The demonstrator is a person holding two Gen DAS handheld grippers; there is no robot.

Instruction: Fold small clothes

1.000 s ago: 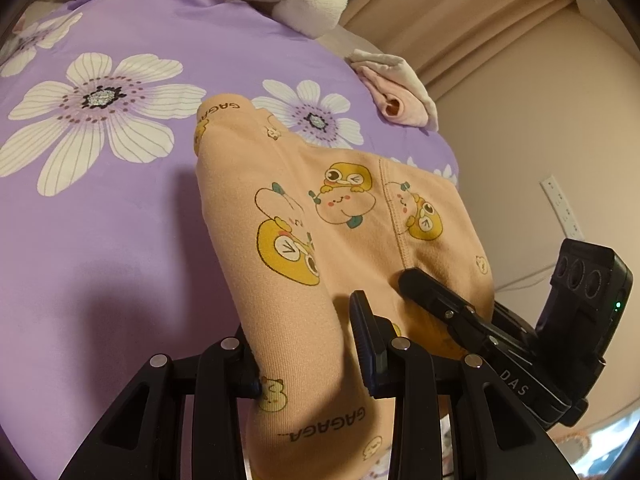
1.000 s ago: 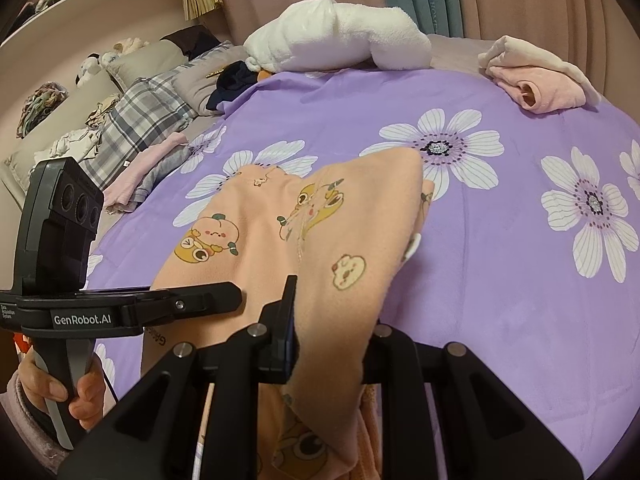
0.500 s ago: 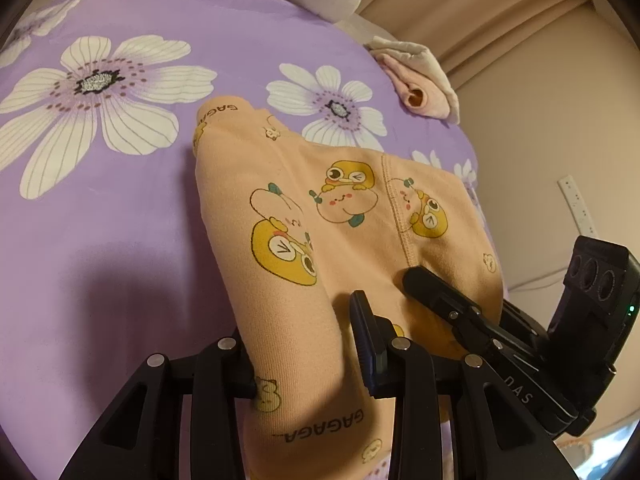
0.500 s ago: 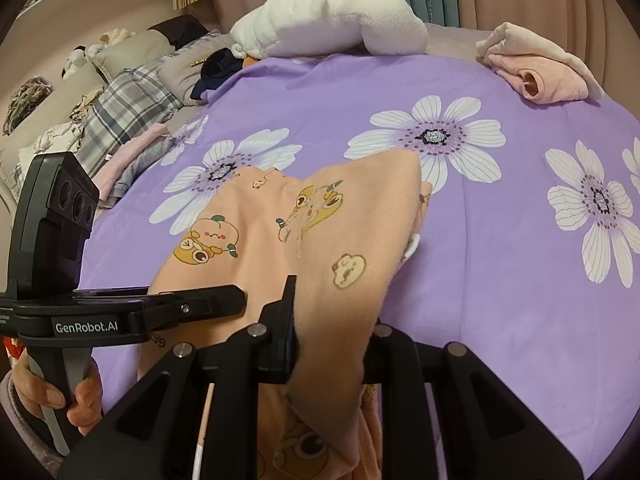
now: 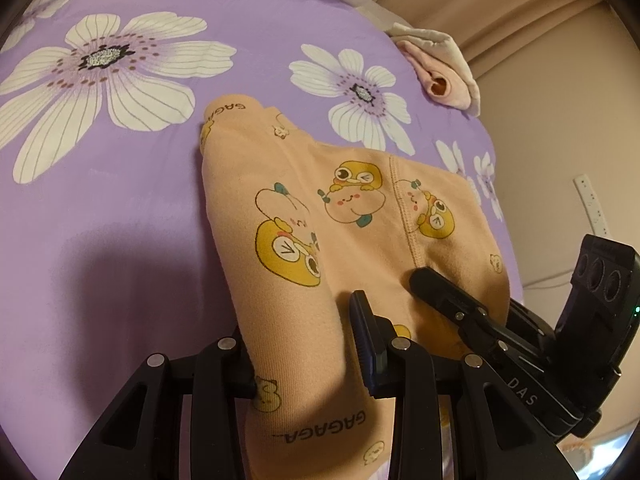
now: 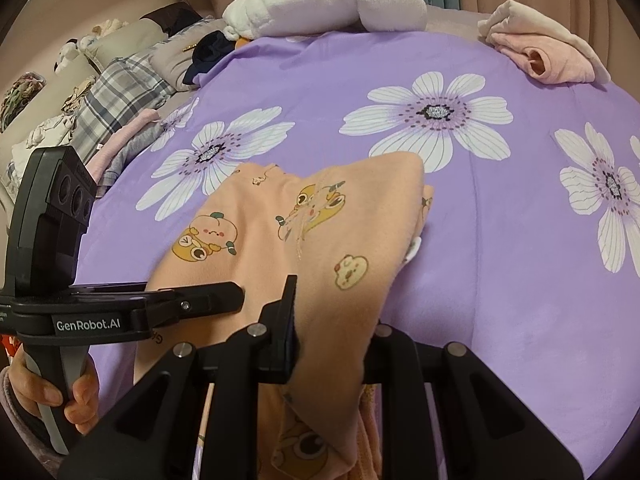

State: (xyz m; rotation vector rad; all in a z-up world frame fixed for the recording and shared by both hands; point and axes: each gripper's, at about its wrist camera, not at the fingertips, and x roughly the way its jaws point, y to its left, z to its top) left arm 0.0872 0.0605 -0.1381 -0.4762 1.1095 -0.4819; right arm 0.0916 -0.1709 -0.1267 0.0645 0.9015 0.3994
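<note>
A peach baby garment [image 5: 320, 216] printed with yellow cartoon animals hangs down onto the purple flowered sheet [image 5: 120, 208], its far end resting on the bed. My left gripper [image 5: 304, 344] is shut on the near edge by the "GAGAGA" lettering. Beside it, one of the right gripper's fingers [image 5: 436, 286] lies over the cloth. In the right wrist view the same garment [image 6: 332, 236] drapes over my right gripper [image 6: 332, 320], which is shut on a bunched fold. The left gripper's fingers [image 6: 216, 298] reach in from the left, held by a hand [image 6: 60, 396].
A folded pink garment [image 6: 548, 56] lies at the far right of the bed [image 6: 520, 280]. A white plush pillow [image 6: 328, 4] sits at the head, with plaid and grey pillows [image 6: 120, 92] at left. A beige wall [image 5: 560, 140] borders the bed's right side.
Both grippers have sunk toward the bed with the garment still in them. The flowered sheet looks nearer and more of the garment rests on it.
</note>
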